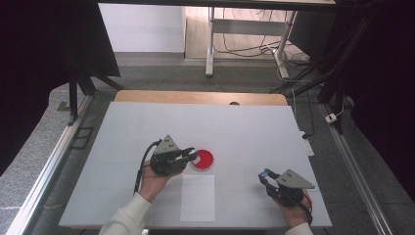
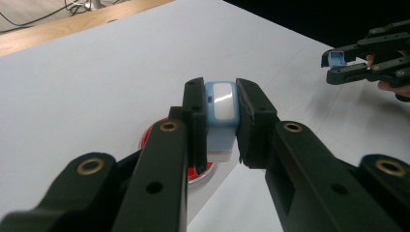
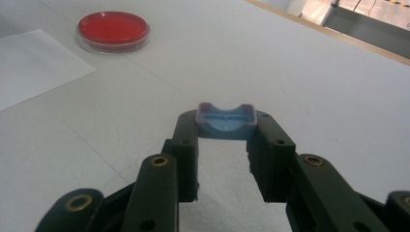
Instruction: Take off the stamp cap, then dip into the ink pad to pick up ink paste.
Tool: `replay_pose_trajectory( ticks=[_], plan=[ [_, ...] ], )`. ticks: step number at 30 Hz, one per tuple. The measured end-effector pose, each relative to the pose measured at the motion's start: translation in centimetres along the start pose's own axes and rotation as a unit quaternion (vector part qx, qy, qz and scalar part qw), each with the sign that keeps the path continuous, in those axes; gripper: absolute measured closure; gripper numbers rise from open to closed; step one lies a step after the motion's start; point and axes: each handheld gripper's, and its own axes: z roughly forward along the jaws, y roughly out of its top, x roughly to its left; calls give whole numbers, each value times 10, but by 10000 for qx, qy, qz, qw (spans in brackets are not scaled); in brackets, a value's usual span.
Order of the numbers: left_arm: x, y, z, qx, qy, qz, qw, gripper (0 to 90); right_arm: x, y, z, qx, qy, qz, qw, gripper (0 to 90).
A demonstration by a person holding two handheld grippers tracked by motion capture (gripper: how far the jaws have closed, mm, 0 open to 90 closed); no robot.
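Observation:
My left gripper (image 2: 221,99) is shut on a small light-blue and white block (image 2: 222,108), held just above a round red dish (image 2: 151,137). In the high view that left gripper (image 1: 192,155) reaches the left rim of the red dish (image 1: 204,159) at the table's middle. My right gripper (image 3: 226,126) is shut on a blue cap-shaped piece (image 3: 226,121) with a hollow top, low over the table. It sits near the front right, where the right gripper (image 1: 265,176) shows the blue piece (image 1: 265,173) at its tips.
A white paper sheet (image 1: 197,197) lies in front of the dish, between the two hands. The white table (image 1: 244,127) ends in a wooden strip (image 1: 200,97) at the far edge. Dark frames and cables stand beyond the table.

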Motion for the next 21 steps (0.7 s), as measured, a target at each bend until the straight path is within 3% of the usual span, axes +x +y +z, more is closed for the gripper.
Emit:
replay_pose_trajectory(
  ticks=[21],
  plan=[
    [7, 10, 12, 151, 2, 211, 9997, 753, 1, 1, 2, 7, -17, -43, 10000, 651]
  ],
)
